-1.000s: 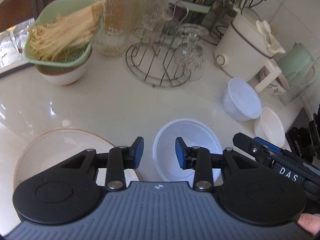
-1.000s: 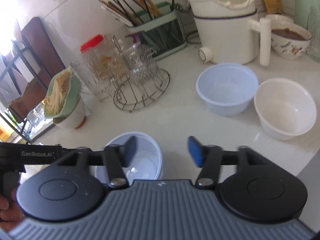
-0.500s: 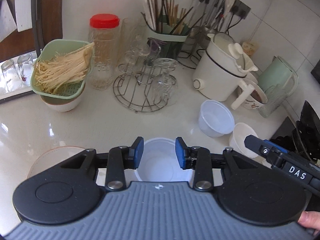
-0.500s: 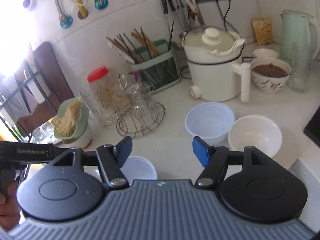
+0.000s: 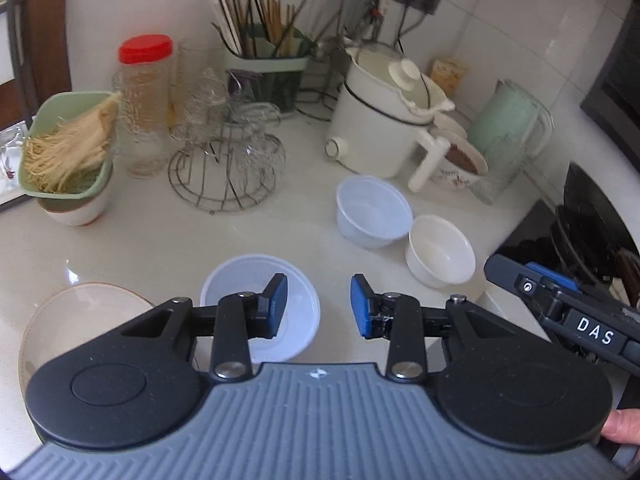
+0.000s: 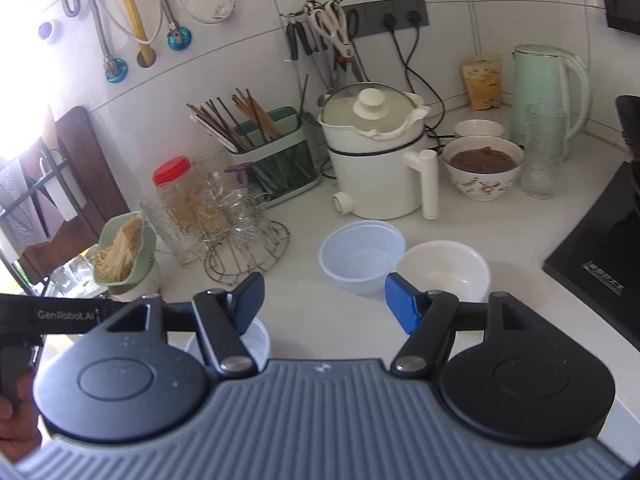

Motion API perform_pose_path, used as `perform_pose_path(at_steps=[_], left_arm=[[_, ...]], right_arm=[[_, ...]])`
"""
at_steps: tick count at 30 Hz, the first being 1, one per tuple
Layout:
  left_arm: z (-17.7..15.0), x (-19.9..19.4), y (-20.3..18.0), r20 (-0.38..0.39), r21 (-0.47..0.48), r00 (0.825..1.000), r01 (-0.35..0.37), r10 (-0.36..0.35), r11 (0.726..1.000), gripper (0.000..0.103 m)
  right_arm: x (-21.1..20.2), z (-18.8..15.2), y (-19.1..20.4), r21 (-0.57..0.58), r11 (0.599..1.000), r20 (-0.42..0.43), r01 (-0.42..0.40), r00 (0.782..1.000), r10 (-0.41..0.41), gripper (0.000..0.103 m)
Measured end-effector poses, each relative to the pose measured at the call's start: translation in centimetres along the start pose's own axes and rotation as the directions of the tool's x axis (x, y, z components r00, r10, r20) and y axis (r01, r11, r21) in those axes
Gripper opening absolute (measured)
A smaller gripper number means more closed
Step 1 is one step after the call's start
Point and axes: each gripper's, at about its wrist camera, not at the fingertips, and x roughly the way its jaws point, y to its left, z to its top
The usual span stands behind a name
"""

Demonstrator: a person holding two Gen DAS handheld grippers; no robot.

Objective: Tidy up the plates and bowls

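Two handheld grippers hovered above a white kitchen counter (image 5: pixel 168 240), both angled down toward the worktop and neither touching anything. The left gripper (image 5: pixel 319 305) pointed steeply downward, its blue-padded jaws set narrowly apart and empty, with a translucent plastic bowl (image 5: pixel 248 276) sitting on the counter directly beneath its left finger. A cream plate (image 5: pixel 80 304) lay just beside that bowl, at the counter's near left. The right gripper (image 6: pixel 324 300) tilted more gently, its jaws spread wide with nothing between them; a fingertip of the person's right hand (image 5: pixel 622 432) showed at the edge of the left wrist view. Ahead of the right gripper, a second translucent bowl (image 6: pixel 362 256) and a white bowl (image 6: pixel 444 270) stood touching side by side on the counter, in front of a white electric cooker (image 6: pixel 376 164). Farther back sat a patterned bowl of brown food (image 6: pixel 482 172), a pale green kettle (image 6: pixel 548 92), and a green chopstick holder (image 6: pixel 276 164). To the left stood a wire glass rack (image 5: pixel 226 168), a red-lidded jar (image 5: pixel 146 100) and a green strainer of noodles (image 5: pixel 68 144) resting on a white bowl
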Motion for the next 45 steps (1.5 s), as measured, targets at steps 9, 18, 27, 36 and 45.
perform_pose_path(at_steps=[9, 18, 27, 36, 45], left_arm=[[-0.9, 1.3, -0.7, -0.047, 0.031, 0.998, 0.037, -0.035, 0.999, 0.04], [0.4, 2.9, -1.6, -0.064, 0.067, 0.995, 0.082, -0.078, 0.994, 0.04], [1.3, 4.2, -2.0, -0.08, 0.085, 0.992, 0.105, -0.098, 0.991, 0.05], [2.0, 7.1, -1.9, -0.062, 0.059, 0.994, 0.095, -0.091, 0.994, 0.05], [3.6, 10.2, -0.9, -0.091, 0.021, 0.99, 0.109, -0.107, 0.994, 0.05]], right_arm=[[-1.2, -1.6, -1.1, 0.013, 0.999, -0.015, 0.05, 0.999, -0.05, 0.069], [-1.4, -2.3, -1.8, 0.053, 0.994, -0.012, 0.096, 0.995, -0.095, 0.069], [-0.6, -2.1, -2.8, 0.112, 0.988, 0.007, 0.103, 0.995, -0.104, 0.069], [2.1, -1.4, -4.2, 0.105, 0.988, 0.005, 0.11, 0.994, -0.111, 0.069], [5.3, -0.3, -5.0, 0.109, 0.988, -0.002, 0.111, 0.994, -0.112, 0.069]])
